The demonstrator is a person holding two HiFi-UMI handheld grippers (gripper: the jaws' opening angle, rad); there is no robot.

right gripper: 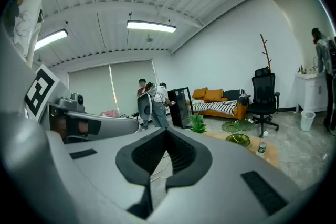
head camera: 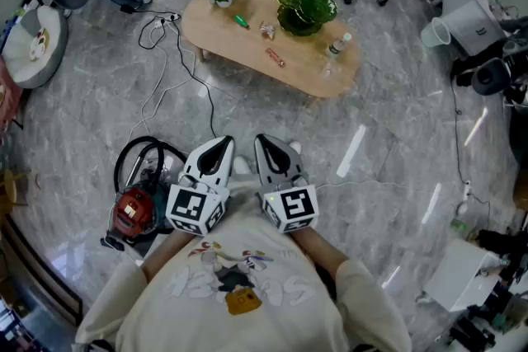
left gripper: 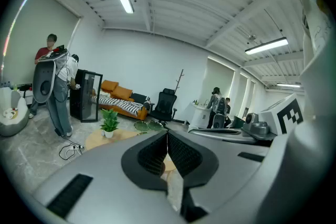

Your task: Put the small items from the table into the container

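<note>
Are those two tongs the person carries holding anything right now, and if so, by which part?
Nothing is held: the left tongs and the right tongs are both shut with nothing between them.

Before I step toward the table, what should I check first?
1. Left gripper empty, fingers together: ok.
2. Right gripper empty, fingers together: ok.
3. Green item, wrapped item and red item lying on the table: ok.
4. Green bowl upright and open: ok.
5. Table within reach: not ok, it stands well ahead across the floor.
6. Walking path: not ok, cables lie by the table's left end.
</note>
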